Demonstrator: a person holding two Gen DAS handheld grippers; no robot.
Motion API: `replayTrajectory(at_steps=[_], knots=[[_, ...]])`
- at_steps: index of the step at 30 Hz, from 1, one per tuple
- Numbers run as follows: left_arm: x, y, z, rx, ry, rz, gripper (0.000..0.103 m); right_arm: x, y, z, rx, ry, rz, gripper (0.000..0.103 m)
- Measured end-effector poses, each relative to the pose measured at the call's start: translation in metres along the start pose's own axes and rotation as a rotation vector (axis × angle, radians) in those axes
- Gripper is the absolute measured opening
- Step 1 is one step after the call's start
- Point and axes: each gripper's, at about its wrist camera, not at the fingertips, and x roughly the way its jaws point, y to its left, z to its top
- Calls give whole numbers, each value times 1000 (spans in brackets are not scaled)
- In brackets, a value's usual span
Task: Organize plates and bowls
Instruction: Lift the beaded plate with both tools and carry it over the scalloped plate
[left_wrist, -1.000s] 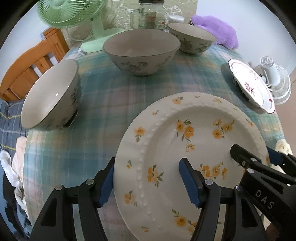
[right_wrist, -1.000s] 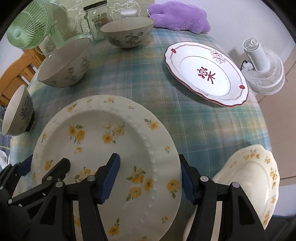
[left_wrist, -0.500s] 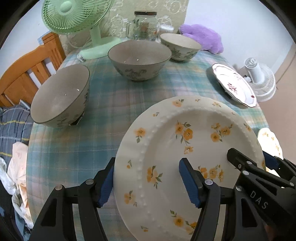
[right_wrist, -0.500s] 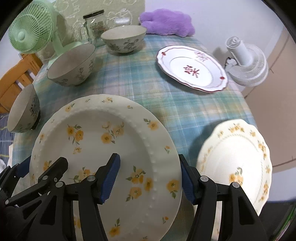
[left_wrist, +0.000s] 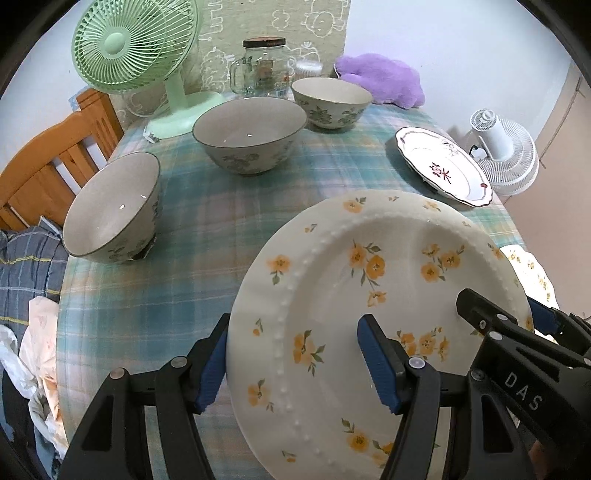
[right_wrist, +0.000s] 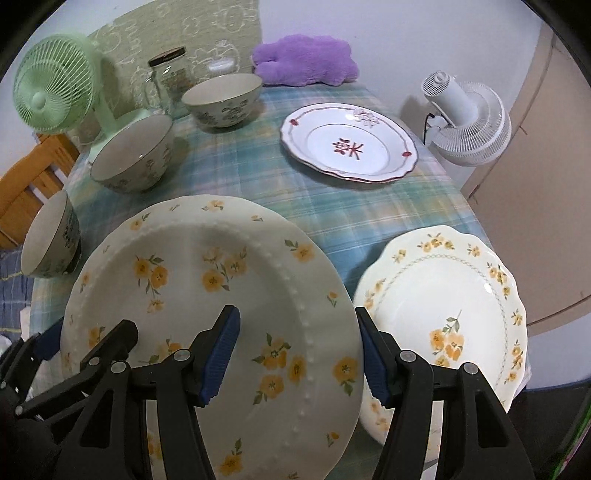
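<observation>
Left wrist view: the left gripper clamps the left rim of the round white plate with yellow flowers, lifted over the plaid tablecloth; three grey floral bowls sit beyond.

Right wrist view: the right gripper grips the same plate's right rim, beside a scalloped cream plate; a red-trimmed white plate lies farther off.
</observation>
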Motion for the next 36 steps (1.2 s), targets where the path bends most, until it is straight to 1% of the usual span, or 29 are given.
replayTrajectory(at_steps=[3, 7, 14, 25, 32, 36], knots=[[-1, -13, 0, -8, 0, 4, 67, -2, -12, 3, -24, -4, 6, 65], [-3, -31, 2, -43, -4, 9, 67, -3, -31, 8, -60, -2, 15, 65], [-4, -73, 6, -51, -14, 8, 67, -2, -69, 16, -81, 7, 17, 65], [2, -139, 6, -36, -18, -6, 67, -1, -135, 19, -80, 12, -5, 65], [7, -173, 0, -25, -12, -20, 67, 1, -170, 16, -71, 12, -22, 65], [14, -189, -5, -18, 5, -23, 67, 5, -189, 13, -71, 21, -35, 65]])
